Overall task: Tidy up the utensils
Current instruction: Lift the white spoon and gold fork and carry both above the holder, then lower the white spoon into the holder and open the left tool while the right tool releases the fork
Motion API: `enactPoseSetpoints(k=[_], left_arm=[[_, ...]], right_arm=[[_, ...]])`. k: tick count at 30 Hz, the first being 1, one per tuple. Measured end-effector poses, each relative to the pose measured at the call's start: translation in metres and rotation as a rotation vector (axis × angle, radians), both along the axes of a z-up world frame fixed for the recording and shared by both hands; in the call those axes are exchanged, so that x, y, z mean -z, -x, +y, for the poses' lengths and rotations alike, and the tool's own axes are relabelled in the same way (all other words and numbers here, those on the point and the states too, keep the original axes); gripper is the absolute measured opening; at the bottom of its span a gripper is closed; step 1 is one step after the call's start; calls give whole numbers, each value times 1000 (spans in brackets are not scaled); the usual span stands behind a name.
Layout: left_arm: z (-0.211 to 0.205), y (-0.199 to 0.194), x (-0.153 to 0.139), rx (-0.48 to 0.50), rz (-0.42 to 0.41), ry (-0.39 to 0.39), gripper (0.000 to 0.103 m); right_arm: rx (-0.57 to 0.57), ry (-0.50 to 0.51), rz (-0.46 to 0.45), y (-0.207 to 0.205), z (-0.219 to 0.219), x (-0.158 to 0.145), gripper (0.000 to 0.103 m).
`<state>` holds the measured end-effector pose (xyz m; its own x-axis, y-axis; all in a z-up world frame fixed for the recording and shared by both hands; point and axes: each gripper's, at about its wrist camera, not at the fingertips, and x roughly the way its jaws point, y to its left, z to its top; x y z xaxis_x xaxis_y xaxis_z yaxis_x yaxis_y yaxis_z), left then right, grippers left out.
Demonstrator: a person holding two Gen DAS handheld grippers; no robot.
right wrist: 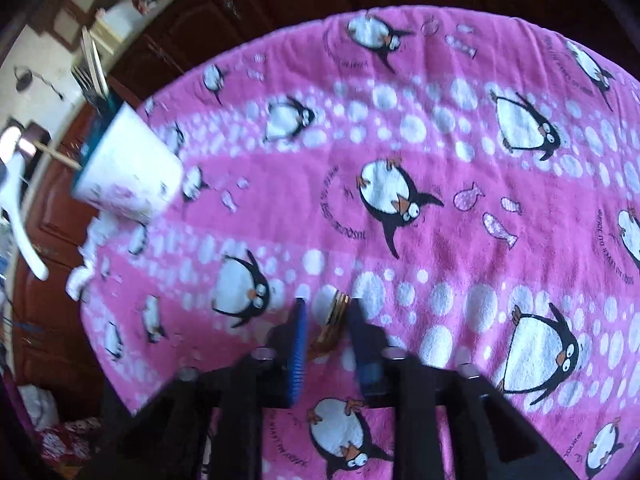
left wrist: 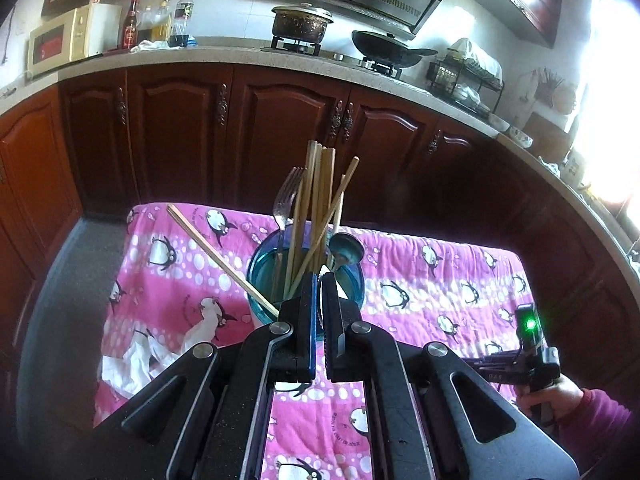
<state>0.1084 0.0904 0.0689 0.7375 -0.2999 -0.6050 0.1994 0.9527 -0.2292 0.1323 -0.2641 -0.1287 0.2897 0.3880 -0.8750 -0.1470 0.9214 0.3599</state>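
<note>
A blue glass cup (left wrist: pixel 304 276) stands on the pink penguin cloth (left wrist: pixel 440 276). It holds several wooden chopsticks (left wrist: pixel 320 196), a metal fork (left wrist: pixel 284 204) and a metal spoon (left wrist: pixel 346 250). One chopstick (left wrist: pixel 216 252) leans out to the left. My left gripper (left wrist: pixel 320 280) hovers just in front of the cup, shut on a thin white utensil (left wrist: pixel 341 292). That utensil also shows at the left edge of the right wrist view as a white handle (right wrist: pixel 20 216) next to the cup (right wrist: pixel 128 168). My right gripper (right wrist: pixel 328 316) points down at the cloth (right wrist: pixel 440 160), shut on wooden chopsticks (right wrist: pixel 336 316) lying slantwise between its pads.
Crumpled white tissue (left wrist: pixel 140 360) lies on the cloth left of the cup. A person's hand in a red sleeve (left wrist: pixel 552 400) holds the right gripper's handle at the table's right. Dark wooden cabinets (left wrist: pixel 280 120) and a counter with pots (left wrist: pixel 300 24) stand behind the table.
</note>
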Motion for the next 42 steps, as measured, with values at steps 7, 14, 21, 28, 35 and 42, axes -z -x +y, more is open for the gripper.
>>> enactPoseSetpoints(k=[7, 14, 21, 28, 35, 42], left_arm=[[14, -4, -7, -43, -17, 7, 1], [22, -10, -23, -97, -67, -7, 1], [17, -28, -41, -184, -167, -112, 1], [3, -59, -26, -224, -200, -226, 1], [-7, -80, 6, -242, -187, -304, 1], [-12, -92, 31, -244, -159, -330, 1]], right_arm=[[15, -49, -95, 18, -16, -27, 1], [-15, -121, -256, 22, -6, -94, 1], [-29, -177, -448, 1, 27, -173, 1], [-37, -143, -600, -32, 91, -215, 1], [-104, 26, -692, -60, 164, -210, 1], [-192, 205, -743, -67, 201, -176, 1]])
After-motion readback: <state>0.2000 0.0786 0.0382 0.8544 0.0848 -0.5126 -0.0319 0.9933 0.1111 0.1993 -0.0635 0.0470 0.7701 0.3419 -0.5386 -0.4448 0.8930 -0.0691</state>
